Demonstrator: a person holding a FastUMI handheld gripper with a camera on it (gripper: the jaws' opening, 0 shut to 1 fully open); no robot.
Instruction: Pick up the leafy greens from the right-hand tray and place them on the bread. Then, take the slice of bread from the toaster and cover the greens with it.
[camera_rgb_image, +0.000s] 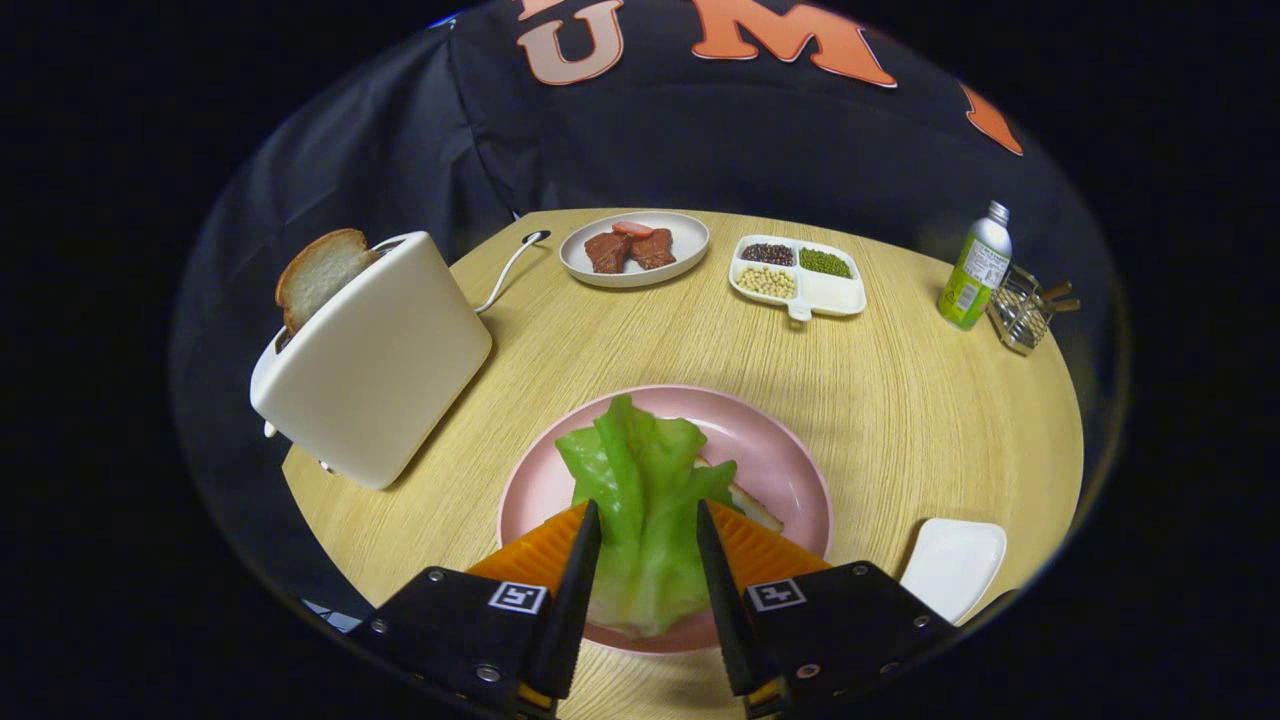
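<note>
Fingers (648, 520) stand apart on either side of the greens (645, 500), which lie on the bread (752, 507) in the pink plate (780, 460) near the tabletop's (900, 400) front edge; best lift straight clear without dragging the leaf, then approach the toaster's (375, 360) slice (318, 272) at the left edge.

We could read no word or number on any object. The label on the green bottle (975, 268) was too small to read. Each half of the gripper (648, 507) bore a square black-and-white marker, its fingers apart beside the leafy greens (640, 450).
</note>
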